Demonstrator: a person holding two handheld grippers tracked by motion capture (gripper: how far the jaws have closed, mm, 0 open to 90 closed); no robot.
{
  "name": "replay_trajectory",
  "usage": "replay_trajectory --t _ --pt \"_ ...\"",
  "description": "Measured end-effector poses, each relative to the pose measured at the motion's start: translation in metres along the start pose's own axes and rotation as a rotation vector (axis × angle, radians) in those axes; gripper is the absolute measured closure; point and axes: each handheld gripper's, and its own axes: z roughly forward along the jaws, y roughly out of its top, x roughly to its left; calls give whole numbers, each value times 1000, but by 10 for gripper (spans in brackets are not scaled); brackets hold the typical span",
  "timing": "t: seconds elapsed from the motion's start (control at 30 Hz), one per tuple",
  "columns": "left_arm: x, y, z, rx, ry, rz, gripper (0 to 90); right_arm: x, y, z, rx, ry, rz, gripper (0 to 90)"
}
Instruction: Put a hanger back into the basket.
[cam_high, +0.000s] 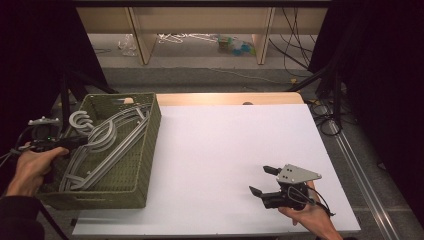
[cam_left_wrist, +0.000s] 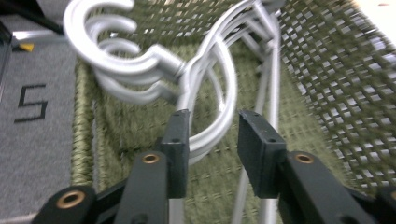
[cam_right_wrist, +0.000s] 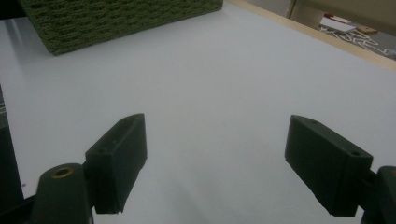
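Observation:
Several grey hangers (cam_high: 107, 142) lie stacked in a green woven basket (cam_high: 150, 150) at the table's left side. My left gripper (cam_high: 82, 142) reaches in over the basket's left rim, by the hanger hooks. In the left gripper view its jaws (cam_left_wrist: 212, 140) stand partly apart. A curved hanger neck (cam_left_wrist: 219, 93) runs through the gap beside the left jaw, with daylight to the other jaw. The hooks (cam_left_wrist: 121, 70) bunch just beyond. My right gripper (cam_high: 258, 179) sits low over the white table (cam_high: 225, 140) at the front right, open with nothing between its jaws (cam_right_wrist: 215, 163).
The basket's corner (cam_right_wrist: 116, 18) appears far off in the right gripper view, across bare white tabletop (cam_right_wrist: 210, 79). Grey floor with a printed "5" (cam_left_wrist: 30, 102) lies left of the basket. Cables and table legs stand beyond the far edge.

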Motion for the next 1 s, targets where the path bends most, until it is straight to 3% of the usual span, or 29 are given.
replay_trajectory --t 0.17,0.23,0.27,0.3,0.33,0.37,0.47,0.6,0.63,0.7,0.8,0.83,1.0 --pt "-13 -5 -22 -107 -84 -30 542 0 0 1 0 -5 1 216" --pt "-23 -8 -31 -148 -113 -12 514 0 0 2 -8 -9 5 216" --pt "-23 -8 -31 -148 -113 -12 494 0 0 2 -8 -9 5 216" --pt "-32 -11 -35 -161 -124 2 469 1 0 0 7 -13 3 216" --pt "-32 -11 -35 -161 -124 2 447 1 0 1 0 -9 3 215" --pt "-41 -14 -37 -173 -144 -7 416 1 0 1 0 -11 3 214" --pt "-55 -19 -36 -203 -195 -5 393 1 1 0 3 -14 15 213" --pt "-70 -23 -33 -222 -225 9 340 1 0 1 -12 -16 25 210" --pt "-83 -25 -30 -233 -236 23 336 1 0 1 -12 -17 30 209" --pt "-92 -26 -29 -256 -239 31 336 0 0 1 -18 -13 31 209" --pt "-103 -29 -27 -281 -275 22 330 0 0 1 -29 -19 39 203" --pt "-114 -31 -25 -296 -292 26 311 0 0 0 -26 -18 48 197" --pt "-139 -37 -19 -290 -333 60 285 0 0 -1 -39 -10 59 190"
